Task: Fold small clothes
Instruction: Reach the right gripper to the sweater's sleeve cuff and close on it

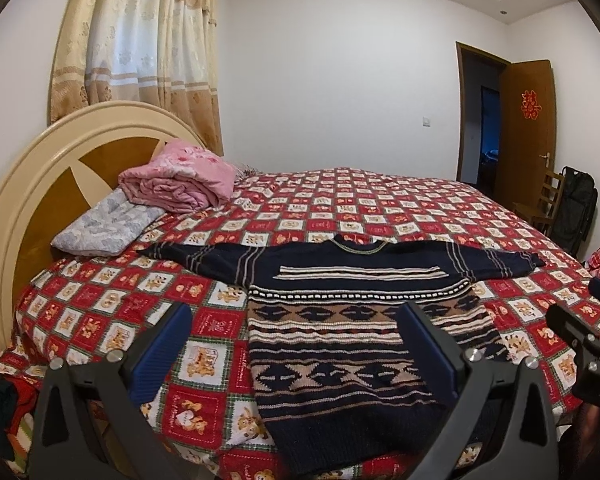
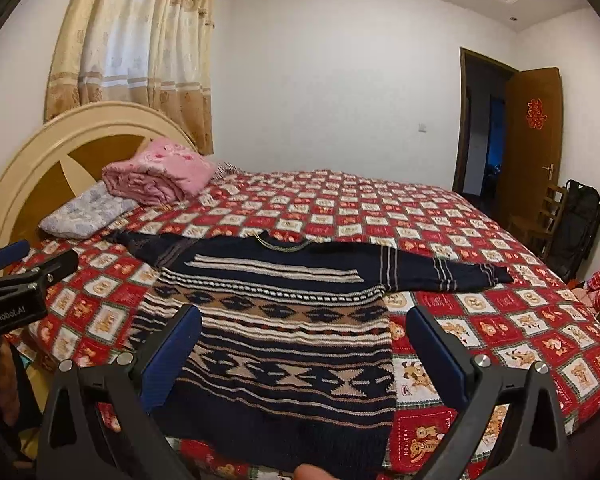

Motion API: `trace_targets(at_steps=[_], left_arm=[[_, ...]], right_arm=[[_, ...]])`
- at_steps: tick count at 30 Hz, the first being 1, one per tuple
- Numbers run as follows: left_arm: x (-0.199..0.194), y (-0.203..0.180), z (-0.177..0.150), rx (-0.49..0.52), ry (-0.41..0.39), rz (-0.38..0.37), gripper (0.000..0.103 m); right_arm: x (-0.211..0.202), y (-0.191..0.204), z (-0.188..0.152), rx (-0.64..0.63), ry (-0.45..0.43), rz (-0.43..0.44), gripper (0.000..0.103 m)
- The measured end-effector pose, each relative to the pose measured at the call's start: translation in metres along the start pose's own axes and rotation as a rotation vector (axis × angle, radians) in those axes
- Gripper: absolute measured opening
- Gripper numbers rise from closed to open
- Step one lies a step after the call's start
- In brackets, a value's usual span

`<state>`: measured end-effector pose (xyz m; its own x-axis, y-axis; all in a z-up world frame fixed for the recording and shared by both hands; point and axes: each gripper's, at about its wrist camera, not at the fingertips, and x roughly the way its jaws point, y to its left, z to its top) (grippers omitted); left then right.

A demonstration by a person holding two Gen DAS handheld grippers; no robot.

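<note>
Sweater: my one garment in view, a dark knitted sweater [image 1: 340, 320] with cream and tan bands, lies flat on the bed [image 1: 380, 204], face up, hem at the near edge and neckline toward the middle.
Sleeves: both are spread straight out to the sides, the left one [image 1: 188, 254] pointing toward the headboard end, the right one [image 2: 452, 272] toward the foot end; neither is turned in over the body.
Left gripper: my left gripper [image 1: 296, 344] hangs above the near edge with its blue-padded jaws wide apart and nothing between them; the sweater's left side and hem sit below the gap, not touched as far as I can tell.
Right gripper: my right gripper [image 2: 304, 348] is likewise spread wide and empty, over the lower body of the sweater, with its right finger over bare bedspread.
Progress: I judge the folding has not begun; the sweater is laid out and smoothed, but no crease or fold shows anywhere.
Left to do: sleeves in across the chest, then sides or hem brought up toward the neckline, by my reading.
Other bedding: a folded pink quilt [image 1: 176, 180] sits on a grey pillow [image 1: 108, 226] at the headboard corner, well apart from the sweater.
Other clothes: I see no further small garment laid on the bedspread.
</note>
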<state>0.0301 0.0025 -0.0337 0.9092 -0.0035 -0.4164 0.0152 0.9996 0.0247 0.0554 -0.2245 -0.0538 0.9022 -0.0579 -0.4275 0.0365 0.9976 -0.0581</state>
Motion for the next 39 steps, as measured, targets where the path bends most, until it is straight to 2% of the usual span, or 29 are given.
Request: trace_targets(at_steps=[5,10,11,14,19,21,26,31,36,39], left_arm=[[0.037,-0.004,-0.005,0.003,0.043,-0.021,0.103],[0.081,-0.009,-0.007,0.027,0.094,-0.01,0.103],[0.089,-0.009,-0.007,0.028,0.105,-0.006,0.103],[0.114,-0.011,-0.003,0.036,0.114,0.012,0.103],[0.157,-0.017,0.006,0.054,0.137,0.031,0.103],[0.172,-0.021,0.009,0.069,0.14,0.042,0.103],[0.221,-0.038,0.016,0.12,0.156,0.07,0.103],[0.262,-0.045,0.021,0.127,0.192,0.075,0.103],[0.287,-0.049,0.025,0.111,0.211,0.073,0.103],[0.304,-0.054,0.026,0.121,0.23,0.081,0.103]], right_arm=[[0.034,-0.022,-0.005,0.027,0.051,-0.031,0.102],[0.081,-0.06,-0.005,0.062,0.108,-0.114,0.101],[0.09,-0.069,-0.004,0.07,0.119,-0.127,0.098],[0.121,-0.107,-0.002,0.112,0.179,-0.177,0.08],[0.161,-0.191,0.006,0.259,0.25,-0.263,0.076],[0.173,-0.224,0.009,0.326,0.264,-0.302,0.065],[0.198,-0.303,0.009,0.463,0.309,-0.392,0.059],[0.229,-0.368,0.003,0.553,0.343,-0.443,0.054],[0.254,-0.423,0.0,0.629,0.346,-0.474,0.047],[0.271,-0.454,-0.003,0.695,0.349,-0.477,0.046]])
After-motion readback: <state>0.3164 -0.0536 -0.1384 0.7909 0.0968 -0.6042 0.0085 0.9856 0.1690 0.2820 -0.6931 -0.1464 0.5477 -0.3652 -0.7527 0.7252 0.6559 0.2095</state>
